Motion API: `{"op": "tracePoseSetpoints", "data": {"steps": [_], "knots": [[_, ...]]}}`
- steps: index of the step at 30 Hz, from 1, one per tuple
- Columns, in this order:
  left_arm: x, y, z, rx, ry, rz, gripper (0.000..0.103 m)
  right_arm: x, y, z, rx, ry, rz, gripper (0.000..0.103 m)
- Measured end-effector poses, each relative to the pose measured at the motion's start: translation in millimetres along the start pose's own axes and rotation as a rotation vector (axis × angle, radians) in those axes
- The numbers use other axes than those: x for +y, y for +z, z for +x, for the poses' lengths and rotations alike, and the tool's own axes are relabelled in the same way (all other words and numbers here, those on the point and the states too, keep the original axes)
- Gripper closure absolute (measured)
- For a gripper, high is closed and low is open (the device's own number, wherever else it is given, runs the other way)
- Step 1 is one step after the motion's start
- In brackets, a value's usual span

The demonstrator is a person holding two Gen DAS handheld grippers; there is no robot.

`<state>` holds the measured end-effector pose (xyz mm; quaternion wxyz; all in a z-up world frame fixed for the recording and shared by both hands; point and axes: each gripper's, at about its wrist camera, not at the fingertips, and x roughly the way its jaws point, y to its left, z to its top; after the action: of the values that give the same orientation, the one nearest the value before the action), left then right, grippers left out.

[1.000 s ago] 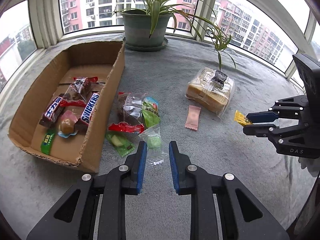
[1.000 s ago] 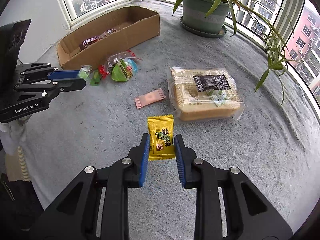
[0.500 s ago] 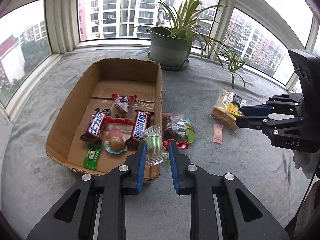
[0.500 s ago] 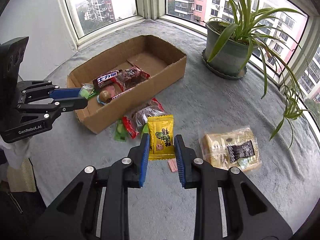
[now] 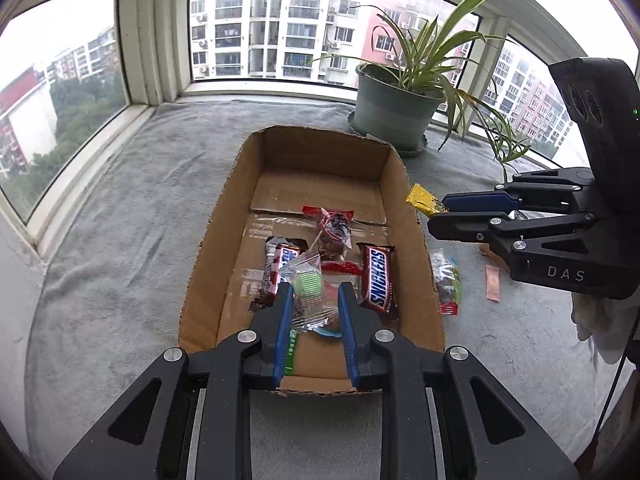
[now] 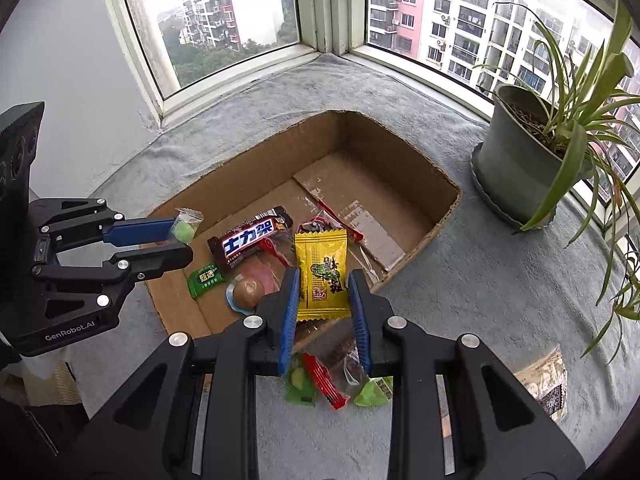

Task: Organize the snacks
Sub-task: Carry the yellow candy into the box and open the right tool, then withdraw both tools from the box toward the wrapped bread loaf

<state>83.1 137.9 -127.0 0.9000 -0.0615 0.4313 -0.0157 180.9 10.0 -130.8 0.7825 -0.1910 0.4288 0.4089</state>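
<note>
A bay window (image 5: 256,36) with white frames (image 5: 160,40) fills the upper part of both views. Through the glass stand tall apartment blocks (image 5: 280,20), white and pink, and green trees (image 5: 72,120) at the lower left. The daylight is grey and soft. Under the window lies a wide ledge with a grey fleecy cover (image 5: 120,220), which takes the middle and the bottom of the frames. A plain grey wall (image 6: 60,60) is at the upper left of the right wrist view. At the right stands a potted plant (image 6: 532,160) with long green leaves, in a grey-green pot on a saucer.

Both wrist views angled down, close over shared cardboard box (image 5: 320,152)
</note>
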Motion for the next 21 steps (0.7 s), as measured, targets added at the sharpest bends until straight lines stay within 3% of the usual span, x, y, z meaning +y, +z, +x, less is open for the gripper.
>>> {"op": "tracePoseSetpoints", "data": {"steps": [9,11,12,14,15,21], "knots": [[22,2,9,0.023,-0.01,-0.003,0.082,5,10,18,0.014,-0.013,0.018,0.077],[23,3,10,0.028,-0.015,0.0,0.081,4,11,17,0.011,-0.02,0.023,0.065],[23,4,11,0.033,-0.016,0.001,0.079,4,10,15,0.001,-0.032,0.026,0.051],[24,4,12,0.041,-0.012,-0.005,0.067,2,10,10,-0.021,-0.046,0.036,0.037],[25,4,11,0.035,-0.012,-0.01,0.064,0,9,8,-0.025,-0.043,0.043,0.036],[23,4,9,0.026,-0.018,-0.016,0.064,-13,1,-4,-0.031,-0.051,0.081,0.036]]}}
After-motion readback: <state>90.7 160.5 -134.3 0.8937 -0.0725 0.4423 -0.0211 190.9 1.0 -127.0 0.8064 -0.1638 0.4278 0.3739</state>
